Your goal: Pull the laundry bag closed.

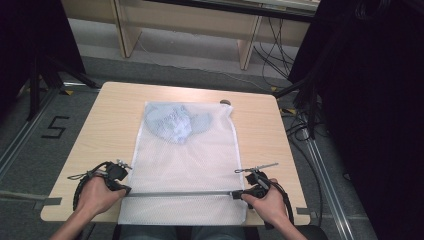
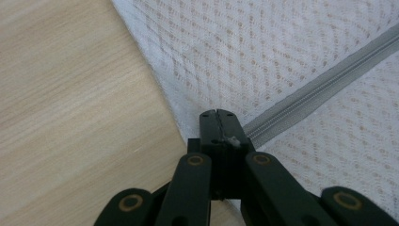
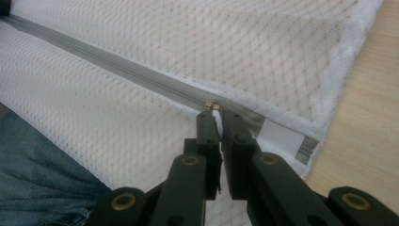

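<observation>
Both your grippers at the near edge, left gripper (image 2: 217, 114) pinched on the mesh bag (image 1: 185, 165) by the zipper's (image 1: 180, 193) left end, right gripper (image 3: 216, 114) clamped on the zipper pull (image 3: 215, 113), bag flat mid-table (image 1: 110, 120).

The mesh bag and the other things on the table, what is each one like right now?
Mesh bag: flat on the table, near edge hanging over.
Zipper: zipped along its visible length.
Blue cloth: bunched inside the bag's far end.
Left gripper: shut on the bag's edge by the zipper end.
Right gripper: shut on the zipper pull.
</observation>
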A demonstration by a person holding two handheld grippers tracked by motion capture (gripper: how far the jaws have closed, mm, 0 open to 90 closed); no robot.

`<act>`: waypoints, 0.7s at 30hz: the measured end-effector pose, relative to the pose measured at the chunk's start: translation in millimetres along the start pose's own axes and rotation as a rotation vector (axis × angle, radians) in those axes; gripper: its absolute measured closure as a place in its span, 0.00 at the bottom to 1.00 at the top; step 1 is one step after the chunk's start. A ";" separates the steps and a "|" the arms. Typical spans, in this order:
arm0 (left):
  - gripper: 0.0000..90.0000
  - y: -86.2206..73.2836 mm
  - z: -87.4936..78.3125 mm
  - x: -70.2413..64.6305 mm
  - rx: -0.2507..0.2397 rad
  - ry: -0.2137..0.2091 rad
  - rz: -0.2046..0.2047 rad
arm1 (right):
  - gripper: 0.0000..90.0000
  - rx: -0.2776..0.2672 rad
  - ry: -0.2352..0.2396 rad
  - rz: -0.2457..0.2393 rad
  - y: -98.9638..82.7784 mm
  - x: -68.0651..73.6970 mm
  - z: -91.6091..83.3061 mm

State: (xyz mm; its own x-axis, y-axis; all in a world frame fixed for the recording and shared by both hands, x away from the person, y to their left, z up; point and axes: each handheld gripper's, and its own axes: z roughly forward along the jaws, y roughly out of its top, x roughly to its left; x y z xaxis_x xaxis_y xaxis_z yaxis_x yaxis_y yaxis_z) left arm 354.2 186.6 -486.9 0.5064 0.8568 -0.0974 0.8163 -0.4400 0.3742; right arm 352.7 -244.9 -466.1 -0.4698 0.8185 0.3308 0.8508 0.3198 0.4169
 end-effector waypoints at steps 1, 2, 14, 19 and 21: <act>1.00 0.0 0.0 0.0 0.000 0.000 0.000 | 0.97 0.000 0.000 0.000 0.0 0.0 0.0; 1.00 0.1 -0.1 0.3 0.000 0.002 0.006 | 0.97 -0.005 -0.003 0.016 -0.4 -0.1 -0.2; 1.00 0.0 0.0 0.3 -0.001 0.001 0.004 | 0.97 -0.001 -0.003 0.048 -5.1 -7.2 -4.7; 1.00 -0.2 -0.1 0.1 0.000 -0.001 -0.001 | 0.97 -0.003 -0.001 0.042 -5.7 -8.7 -6.0; 1.00 0.2 0.5 1.3 0.001 -0.011 0.011 | 0.97 0.003 0.000 0.075 -6.1 -6.5 -6.3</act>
State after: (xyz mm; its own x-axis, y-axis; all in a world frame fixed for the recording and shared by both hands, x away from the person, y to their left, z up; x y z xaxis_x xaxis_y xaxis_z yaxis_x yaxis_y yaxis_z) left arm 355.2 187.6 -487.4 0.5185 0.8488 -0.1038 0.8109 -0.4495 0.3747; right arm 349.0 -255.2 -465.5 -0.4043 0.8403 0.3611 0.8844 0.2585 0.3885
